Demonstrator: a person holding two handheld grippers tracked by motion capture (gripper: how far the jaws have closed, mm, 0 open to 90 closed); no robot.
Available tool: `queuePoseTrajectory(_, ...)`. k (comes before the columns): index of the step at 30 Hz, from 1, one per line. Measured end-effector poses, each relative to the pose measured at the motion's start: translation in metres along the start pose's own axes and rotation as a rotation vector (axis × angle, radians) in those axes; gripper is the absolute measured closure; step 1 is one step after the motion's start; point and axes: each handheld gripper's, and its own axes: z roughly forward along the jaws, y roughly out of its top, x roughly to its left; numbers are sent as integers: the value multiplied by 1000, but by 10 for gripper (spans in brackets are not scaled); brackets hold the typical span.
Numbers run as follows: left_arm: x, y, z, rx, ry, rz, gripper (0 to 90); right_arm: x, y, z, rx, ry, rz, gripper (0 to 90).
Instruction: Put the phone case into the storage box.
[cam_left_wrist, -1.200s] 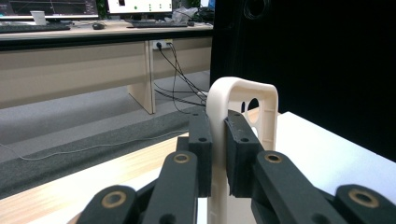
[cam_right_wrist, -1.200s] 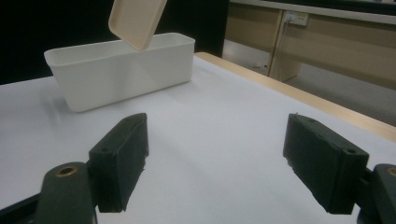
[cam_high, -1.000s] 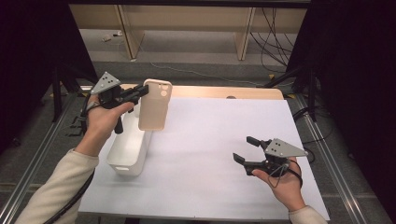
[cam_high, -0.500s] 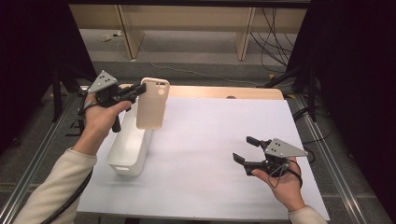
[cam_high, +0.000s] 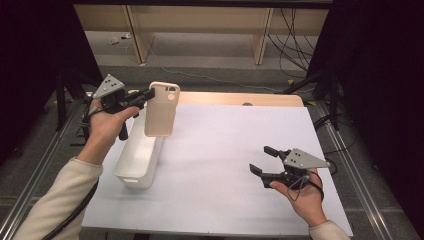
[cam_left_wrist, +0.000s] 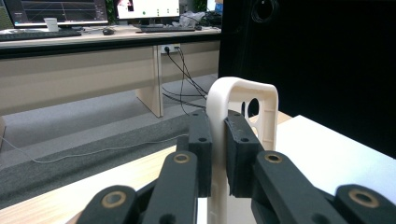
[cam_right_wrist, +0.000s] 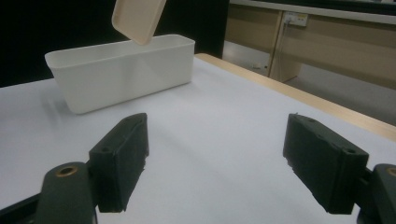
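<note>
One edge of the case, upper left above the bin, sat clamped in the left gripper, so it risked twisting loose and missing; the right gripper gaped idle.

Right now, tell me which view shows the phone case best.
The high view: the whole phone case hangs over the white bin. The left gripper view shows its clamped top edge, the right gripper view its bottom corner.
</note>
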Motion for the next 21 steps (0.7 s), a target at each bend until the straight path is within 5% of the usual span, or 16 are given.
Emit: queuePoseTrajectory(21,6,0,1,-5,9,5,822,-1,0,0,-9,-6,-18,235)
